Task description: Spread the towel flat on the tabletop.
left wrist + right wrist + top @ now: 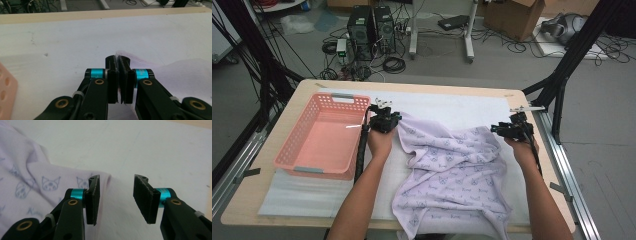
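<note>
The left tongs (119, 75) were clenched on a corner of the lilac cloth (452, 165); the right tongs (117, 197) stood apart, released, the cloth's edge lying between the jaws.

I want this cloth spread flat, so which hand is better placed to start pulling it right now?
Left. The left gripper is shut on the lilac cat-print cloth corner, while the right gripper stands open, its pads not yet pressing the edge.
</note>
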### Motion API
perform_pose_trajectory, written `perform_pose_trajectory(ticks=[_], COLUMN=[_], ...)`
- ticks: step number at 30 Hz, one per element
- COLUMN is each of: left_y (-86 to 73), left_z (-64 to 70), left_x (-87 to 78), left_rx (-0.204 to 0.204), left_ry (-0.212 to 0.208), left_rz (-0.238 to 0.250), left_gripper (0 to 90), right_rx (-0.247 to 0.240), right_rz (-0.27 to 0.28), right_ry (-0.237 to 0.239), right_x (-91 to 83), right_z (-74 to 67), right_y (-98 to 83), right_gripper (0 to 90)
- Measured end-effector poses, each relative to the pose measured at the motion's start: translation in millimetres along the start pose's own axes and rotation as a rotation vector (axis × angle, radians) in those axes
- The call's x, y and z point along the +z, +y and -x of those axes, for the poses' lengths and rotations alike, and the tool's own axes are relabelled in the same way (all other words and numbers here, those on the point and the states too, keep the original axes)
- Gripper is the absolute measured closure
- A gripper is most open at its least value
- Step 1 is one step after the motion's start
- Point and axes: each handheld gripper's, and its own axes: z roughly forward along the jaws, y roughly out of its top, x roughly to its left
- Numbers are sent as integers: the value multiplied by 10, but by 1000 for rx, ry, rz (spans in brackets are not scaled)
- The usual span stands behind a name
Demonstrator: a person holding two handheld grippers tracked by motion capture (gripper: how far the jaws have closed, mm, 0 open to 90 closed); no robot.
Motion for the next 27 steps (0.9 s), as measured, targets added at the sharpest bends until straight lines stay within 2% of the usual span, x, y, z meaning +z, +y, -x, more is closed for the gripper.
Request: perform_pose_trajectory(ticks=[1, 4, 6, 7, 8, 9, 10, 11, 13, 15, 16, 17, 19, 20, 21, 22, 23, 24, 26, 27], left_y=[-9, -40, -45, -39, -23, 0, 29, 58, 95, 93, 77, 55, -16, -40, -75, -111, -139, -160, -184, -186], left_z=[-2, -24, -47, -62, -75, -87, -94, -100, -122, -139, -151, -157, -153, -147, -133, -123, -119, -118, -122, -121], left_x=[8, 43, 45, 36, 18, -10, -46, -85, -144, -156, -142, -117, -29, 2, 39, 71, 98, 116, 144, 148], left_rx=[-2, -16, -14, -24, -32, -40, -49, -55, -65, -71, -68, -72, -77, -68, -56, -51, -56, -53, -50, -50], left_ry=[-5, -18, -23, -24, -19, -14, -1, 15, 28, 30, 28, 23, 0, -4, 2, 6, 3, 3, -4, -5], left_rz=[-12, -40, -48, -43, -25, 1, 32, 67, 106, 102, 82, 56, -29, -58, -88, -109, -121, -133, -147, -147], left_gripper=[858, 856, 857, 858, 859, 861, 864, 866, 866, 866, 865, 864, 858, 856, 855, 854, 853, 852, 851, 849], right_rx=[4, -25, -84, -92, -102, -121, -146, -154, -118, -106, -112, -113, -152, -151, -138, -104, -79, -85, -56, -58], right_rz=[-23, -93, -136, -156, -171, -171, -141, -74, 101, 216, 236, 209, 116, 46, 4, -66, -137, -178, -244, -268], right_ry=[8, 14, -11, -10, 8, 6, -5, -38, -58, -84, -81, -69, -73, -68, -58, -40, -23, -32, -18, -17], right_x=[83, 338, 466, 514, 543, 544, 512, 434, 227, 56, 10, 9, 60, 117, 156, 207, 253, 275, 287, 283], right_z=[-12, -89, -162, -182, -191, -204, -213, -218, -184, -167, -158, -148, -149, -142, -127, -108, -89, -81, -46, -16], right_y=[44, 135, 151, 143, 138, 145, 165, 197, 267, 303, 299, 290, 227, 168, 133, 85, 43, 7, -26, -28], right_gripper=[557, 568, 660, 752, 824, 848, 855, 859, 859, 858, 856, 852, 845, 843, 840, 835, 832, 826, 773, 751])
